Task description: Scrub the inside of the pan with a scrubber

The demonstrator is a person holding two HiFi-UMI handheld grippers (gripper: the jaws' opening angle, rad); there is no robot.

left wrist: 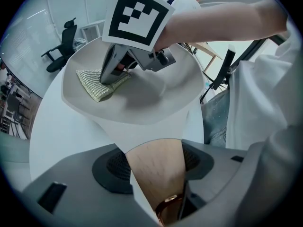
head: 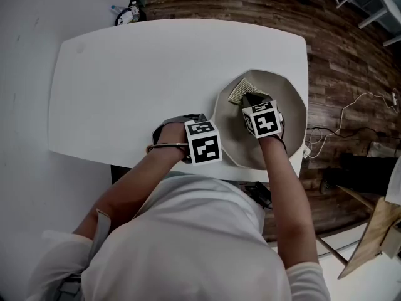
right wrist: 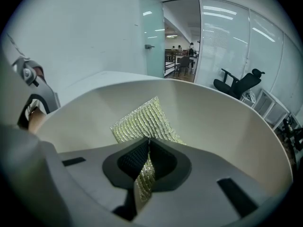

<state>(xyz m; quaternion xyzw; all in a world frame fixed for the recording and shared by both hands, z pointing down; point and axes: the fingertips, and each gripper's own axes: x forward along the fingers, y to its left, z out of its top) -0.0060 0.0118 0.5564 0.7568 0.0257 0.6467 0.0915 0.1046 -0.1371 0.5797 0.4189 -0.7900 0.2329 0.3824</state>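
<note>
the pan (head: pixel 288 108) sits at the right edge of the desk (head: pixel 125 80); left tongs (left wrist: pixel 156 161) clamp its handle (left wrist: pixel 152 178); right tongs (right wrist: pixel 147 160) pinch the scrubber (right wrist: pixel 142 122), pressed on the pan's inner wall

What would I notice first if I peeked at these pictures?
A big pale pan sits at the right side of the white table, with a sparkly gold scrubber inside it. The right gripper has its jaws shut on the scrubber, holding it against the pan's inside, while the left gripper clamps the pan's tan handle.
</note>
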